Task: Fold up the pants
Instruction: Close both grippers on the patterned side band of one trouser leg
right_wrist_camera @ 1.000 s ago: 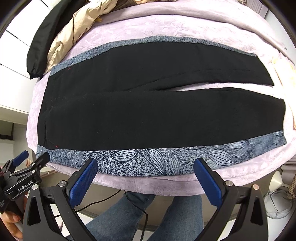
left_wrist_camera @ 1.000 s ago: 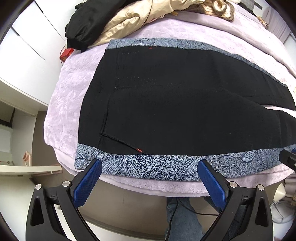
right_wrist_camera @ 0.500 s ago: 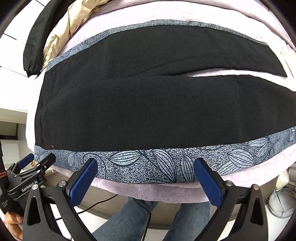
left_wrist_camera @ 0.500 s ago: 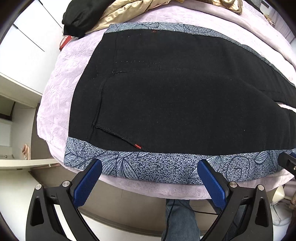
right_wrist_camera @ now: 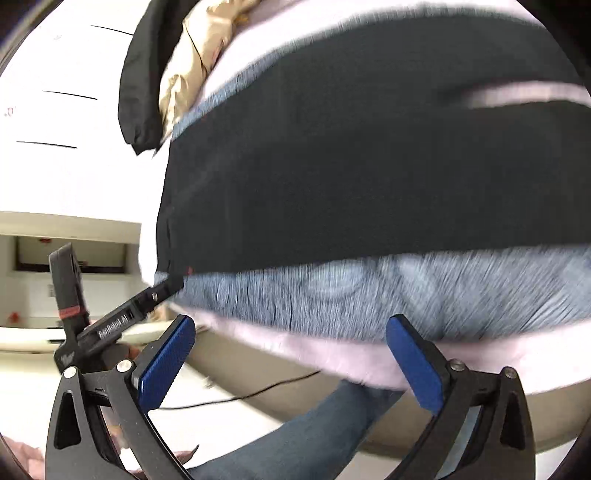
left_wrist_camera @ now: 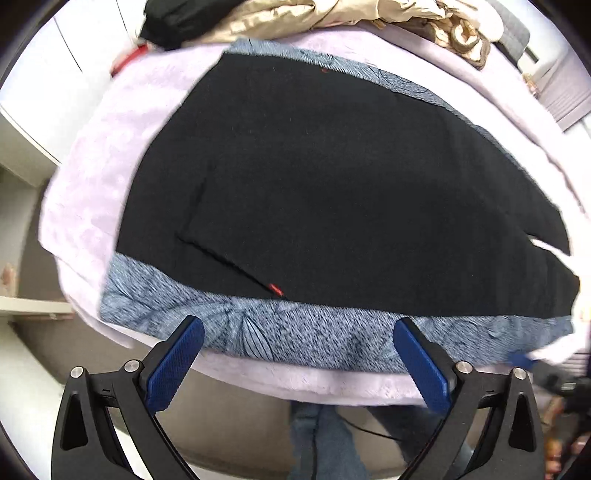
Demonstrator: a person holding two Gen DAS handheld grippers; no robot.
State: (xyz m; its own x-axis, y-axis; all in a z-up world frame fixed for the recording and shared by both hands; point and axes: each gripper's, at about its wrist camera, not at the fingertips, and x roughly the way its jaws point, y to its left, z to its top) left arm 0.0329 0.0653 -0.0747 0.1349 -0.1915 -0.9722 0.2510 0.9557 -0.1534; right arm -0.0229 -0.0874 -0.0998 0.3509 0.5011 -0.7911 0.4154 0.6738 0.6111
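Black pants [left_wrist_camera: 332,192] with a blue-grey leaf-print stripe [left_wrist_camera: 314,336] along each outer side lie flat on a lilac bed cover [left_wrist_camera: 96,177], waist to the left. My left gripper [left_wrist_camera: 299,358] is open and empty, just off the near stripe close to the waist. In the right wrist view the pants [right_wrist_camera: 369,184] and stripe [right_wrist_camera: 388,291] are blurred. My right gripper [right_wrist_camera: 288,358] is open and empty, just below the near bed edge. The left gripper [right_wrist_camera: 162,290] shows there too, at the near waist corner.
A pile of black and beige clothes [left_wrist_camera: 295,18] lies at the far end of the bed. White cupboards [right_wrist_camera: 55,110] stand to the left. The person's jeans-clad legs [right_wrist_camera: 295,435] and a black cable [right_wrist_camera: 240,397] are below the bed edge.
Both grippers have moved closer to the near edge of the pants. The right wrist view has swung left and is now motion-blurred. The pants have not moved.
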